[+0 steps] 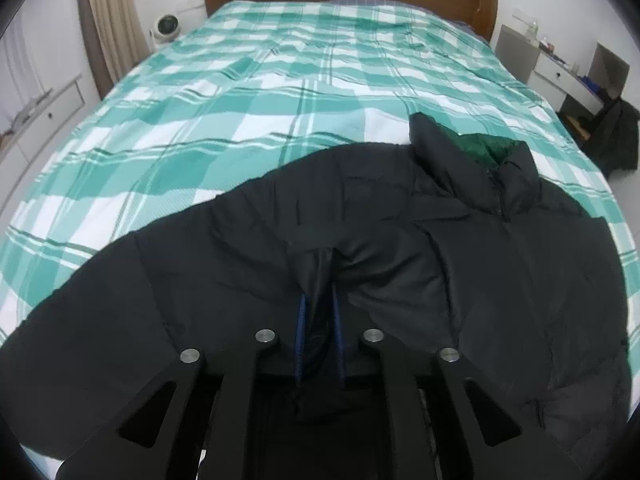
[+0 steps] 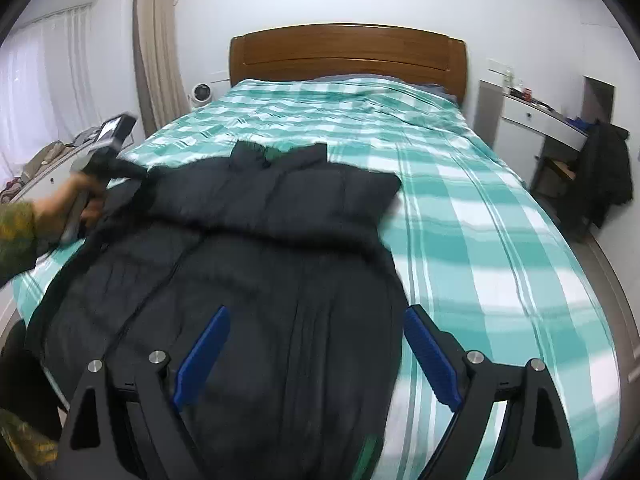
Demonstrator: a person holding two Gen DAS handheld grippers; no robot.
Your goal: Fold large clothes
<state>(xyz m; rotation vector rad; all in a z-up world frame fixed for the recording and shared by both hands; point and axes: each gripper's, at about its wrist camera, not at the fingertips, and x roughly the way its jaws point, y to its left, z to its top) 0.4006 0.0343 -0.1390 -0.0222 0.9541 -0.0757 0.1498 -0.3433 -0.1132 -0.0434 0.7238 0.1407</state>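
Jacket [image 2: 248,248] on bed [image 2: 480,216] near end, collar twd headboard [image 2: 348,56].

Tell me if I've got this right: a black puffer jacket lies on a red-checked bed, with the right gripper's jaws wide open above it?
Nearly. The bedcover is green-and-white checked, not red, as the right wrist view shows. The black puffer jacket does lie on it, with the right gripper wide open above.

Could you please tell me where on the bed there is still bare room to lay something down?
Free: the checked cover between the jacket's collar and the headboard, and the strip right of the jacket to the bed's edge. Crowded: the near left, where the jacket spreads and the left gripper pinches a fold.
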